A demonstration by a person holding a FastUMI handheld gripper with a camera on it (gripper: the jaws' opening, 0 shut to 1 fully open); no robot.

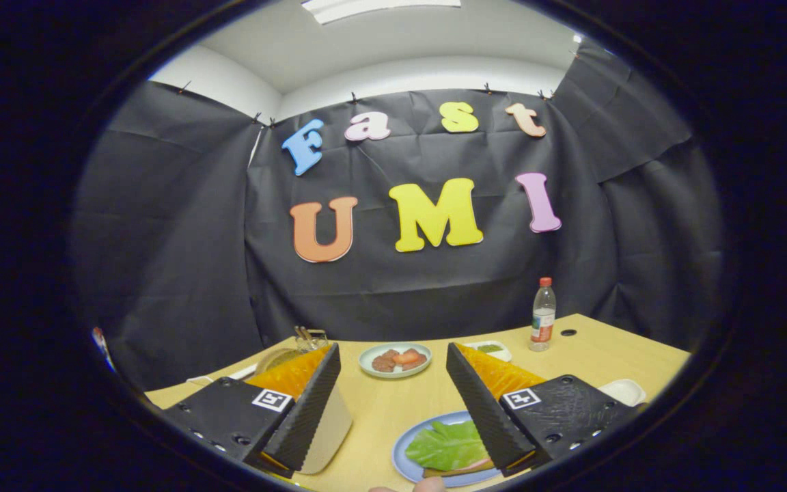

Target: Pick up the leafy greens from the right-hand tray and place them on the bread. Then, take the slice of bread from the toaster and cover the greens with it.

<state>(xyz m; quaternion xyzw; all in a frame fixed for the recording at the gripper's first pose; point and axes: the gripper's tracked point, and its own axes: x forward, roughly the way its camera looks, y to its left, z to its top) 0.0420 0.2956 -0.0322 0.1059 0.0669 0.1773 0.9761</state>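
Gripper [393, 403] fingers stood wide apart, holding nothing. Leafy greens [447, 445] already lay flat on the bread [458, 470] on the blue plate [404, 461], low between the fingers, nearer the right one. A pale slab [328, 434], possibly the toaster, sat against the left finger, so the next slice probably lay to the left.

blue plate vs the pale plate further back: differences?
The blue plate lies between the open gripper fingers; the pale plate sits beyond them, mid-table. The blue plate holds leafy greens on bread; the pale plate holds reddish-brown food pieces. The blue plate looks larger, being nearer. Both are round, resting on the wooden table.
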